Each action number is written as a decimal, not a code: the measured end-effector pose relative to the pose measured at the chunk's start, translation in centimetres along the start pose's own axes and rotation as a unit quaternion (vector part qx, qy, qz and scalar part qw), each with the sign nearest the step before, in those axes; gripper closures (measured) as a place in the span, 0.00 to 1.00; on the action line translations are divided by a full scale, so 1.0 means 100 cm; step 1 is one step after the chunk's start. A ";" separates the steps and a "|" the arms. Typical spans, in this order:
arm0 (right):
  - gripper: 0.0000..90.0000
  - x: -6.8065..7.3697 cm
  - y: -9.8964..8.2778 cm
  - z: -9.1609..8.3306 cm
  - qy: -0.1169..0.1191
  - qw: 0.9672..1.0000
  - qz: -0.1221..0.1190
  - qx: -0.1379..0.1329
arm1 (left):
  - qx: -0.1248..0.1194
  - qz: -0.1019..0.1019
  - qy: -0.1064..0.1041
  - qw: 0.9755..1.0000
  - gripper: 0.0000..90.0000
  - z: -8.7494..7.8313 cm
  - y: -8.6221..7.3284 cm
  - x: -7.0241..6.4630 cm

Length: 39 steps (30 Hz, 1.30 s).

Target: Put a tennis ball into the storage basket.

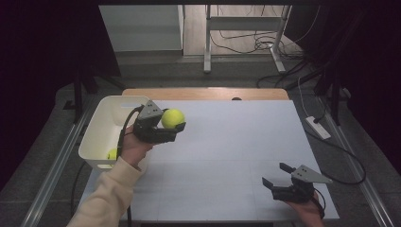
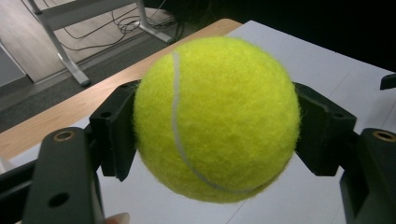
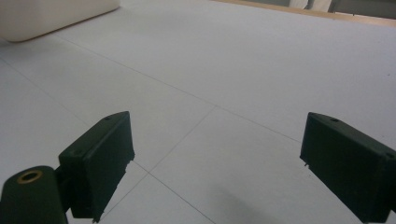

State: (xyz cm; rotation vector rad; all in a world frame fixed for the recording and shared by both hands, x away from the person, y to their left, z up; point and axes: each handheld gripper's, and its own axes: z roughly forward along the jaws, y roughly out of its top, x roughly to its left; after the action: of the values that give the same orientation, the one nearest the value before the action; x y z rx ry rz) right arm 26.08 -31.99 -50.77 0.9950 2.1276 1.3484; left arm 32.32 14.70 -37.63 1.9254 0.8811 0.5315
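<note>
- right gripper (image 1: 273, 176) idle near table edge, jaws wide, nothing in them
- left gripper (image 1: 174, 126) clamps tennis ball (image 1: 172, 118) just beside white bin (image 1: 101, 124), above table; shallow pinch may let it roll away
- second ball (image 1: 112, 153) seemingly inside bin

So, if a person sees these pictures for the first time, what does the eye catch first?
First the bright yellow tennis ball, clamped in the left gripper and held up beside the white bin at the table's left edge. A second yellow ball peeks out from inside that bin. At the near right, the right gripper sits low over the pale table with its jaws wide open and nothing between them.
</note>
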 end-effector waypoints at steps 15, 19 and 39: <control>0.10 0.000 0.000 0.000 0.000 1.000 0.000 -0.001 | -0.003 -0.020 0.026 0.999 0.29 -0.025 -0.013 0.021; 0.10 0.000 0.000 0.001 0.000 1.000 0.001 -0.001 | -0.003 -0.023 0.033 0.999 0.29 -0.030 -0.015 0.026; 0.10 0.001 0.000 0.001 0.000 1.000 0.001 0.001 | 0.003 -0.046 0.067 0.997 0.29 -0.043 -0.026 0.050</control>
State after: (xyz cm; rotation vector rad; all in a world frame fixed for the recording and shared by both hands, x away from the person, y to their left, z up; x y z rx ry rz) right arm 26.12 -31.87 -50.82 0.9988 2.1285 1.3489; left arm 31.78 21.79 -37.85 1.8617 1.0532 0.6090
